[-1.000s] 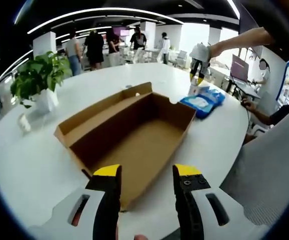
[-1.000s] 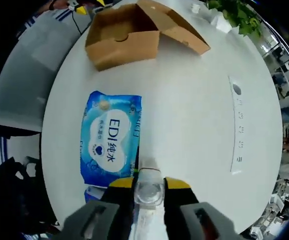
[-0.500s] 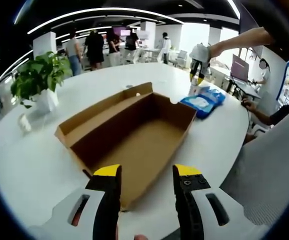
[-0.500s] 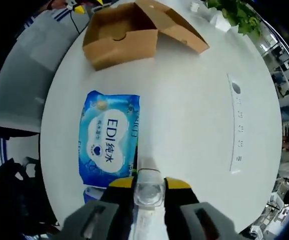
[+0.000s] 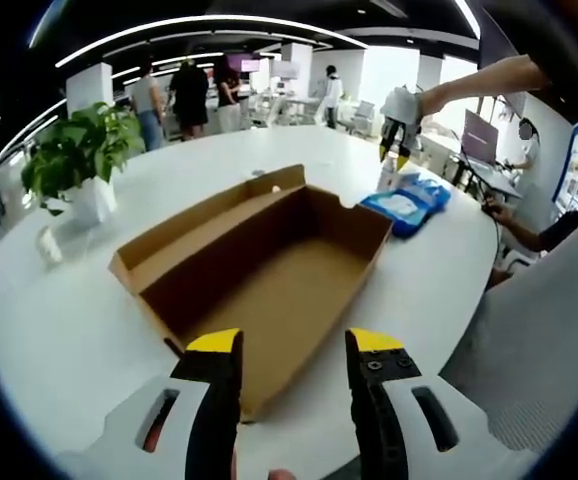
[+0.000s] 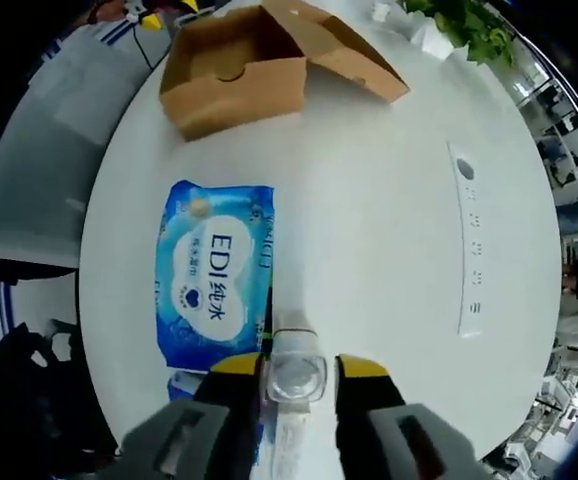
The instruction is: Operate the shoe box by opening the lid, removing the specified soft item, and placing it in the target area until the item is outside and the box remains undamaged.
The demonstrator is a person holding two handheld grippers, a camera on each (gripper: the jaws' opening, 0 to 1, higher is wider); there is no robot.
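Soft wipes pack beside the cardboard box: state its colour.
Blue with a white label panel; clearest in the right gripper view.

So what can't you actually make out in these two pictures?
- Left gripper view: the cardboard box's near end, behind the left gripper.
- Right gripper view: the clear item between the right gripper's jaws, cut off by the bottom edge; whether it is clamped.
- Right gripper view: the blue wipes pack's small print, too small.

My left gripper (image 5: 292,345) hangs with its jaws apart. My right gripper (image 6: 297,364) points down, and its jaws are spread slightly.
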